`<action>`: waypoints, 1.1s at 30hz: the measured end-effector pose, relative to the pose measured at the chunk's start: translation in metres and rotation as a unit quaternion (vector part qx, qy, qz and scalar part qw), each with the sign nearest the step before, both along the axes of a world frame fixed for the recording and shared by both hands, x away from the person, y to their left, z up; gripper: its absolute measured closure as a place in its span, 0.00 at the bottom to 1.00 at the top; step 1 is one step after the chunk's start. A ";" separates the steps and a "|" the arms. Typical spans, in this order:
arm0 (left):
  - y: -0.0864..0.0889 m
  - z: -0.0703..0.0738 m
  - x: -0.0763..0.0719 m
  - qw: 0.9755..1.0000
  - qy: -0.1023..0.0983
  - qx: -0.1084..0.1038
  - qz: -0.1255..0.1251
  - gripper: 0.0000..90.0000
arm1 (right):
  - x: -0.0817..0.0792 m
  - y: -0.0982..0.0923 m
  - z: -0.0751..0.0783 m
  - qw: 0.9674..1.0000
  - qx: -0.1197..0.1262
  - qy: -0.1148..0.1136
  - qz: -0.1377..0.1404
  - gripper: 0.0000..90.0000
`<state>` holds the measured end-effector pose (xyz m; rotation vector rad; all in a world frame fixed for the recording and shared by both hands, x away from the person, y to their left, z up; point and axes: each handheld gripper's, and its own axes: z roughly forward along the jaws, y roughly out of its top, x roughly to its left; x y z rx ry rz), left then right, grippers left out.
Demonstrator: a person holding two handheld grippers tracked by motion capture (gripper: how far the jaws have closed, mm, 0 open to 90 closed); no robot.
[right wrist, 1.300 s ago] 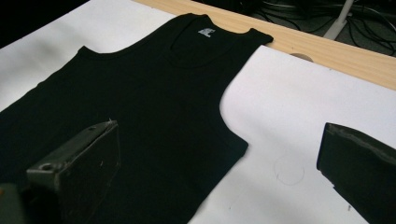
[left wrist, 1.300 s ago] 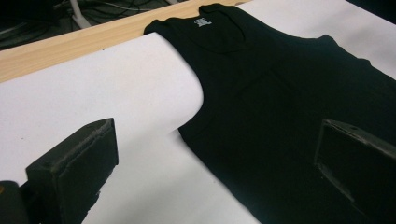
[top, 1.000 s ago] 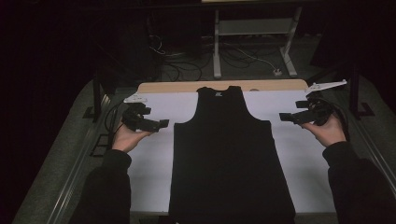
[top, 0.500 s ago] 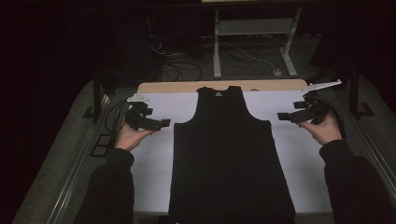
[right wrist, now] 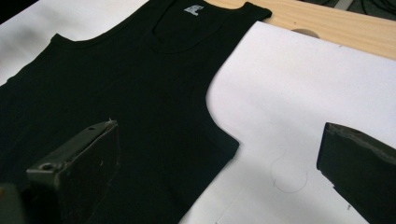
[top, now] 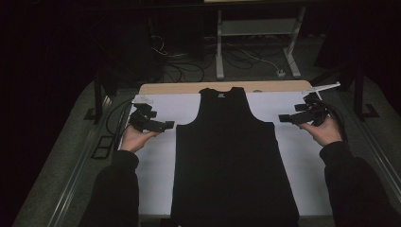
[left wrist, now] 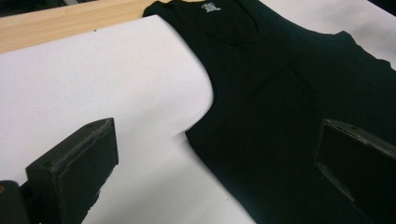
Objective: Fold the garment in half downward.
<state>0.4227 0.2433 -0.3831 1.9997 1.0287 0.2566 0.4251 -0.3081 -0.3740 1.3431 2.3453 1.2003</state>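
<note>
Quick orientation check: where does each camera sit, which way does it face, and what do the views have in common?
High view: above the person's side, looking forward and down on the white sheet; forearms, left gripper, right gripper.
Left gripper view: rides the left gripper, facing the black tank top; jaws apart.
Right gripper view: rides the right gripper, facing the tank top's other armhole; jaws apart.
Shared: the tank top's neck label.
</note>
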 end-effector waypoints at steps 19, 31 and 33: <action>-0.008 -0.020 0.011 1.000 0.019 -0.001 -0.006 0.00 | 0.013 0.008 -0.024 1.000 -0.018 0.023 0.006 0.00; -0.010 -0.031 0.016 0.999 0.033 0.001 -0.008 0.00 | 0.020 0.017 -0.043 0.998 -0.034 0.041 0.016 0.00; -0.011 -0.036 0.018 0.999 0.039 0.002 -0.005 0.00 | 0.021 0.019 -0.048 0.998 -0.033 0.044 0.018 0.00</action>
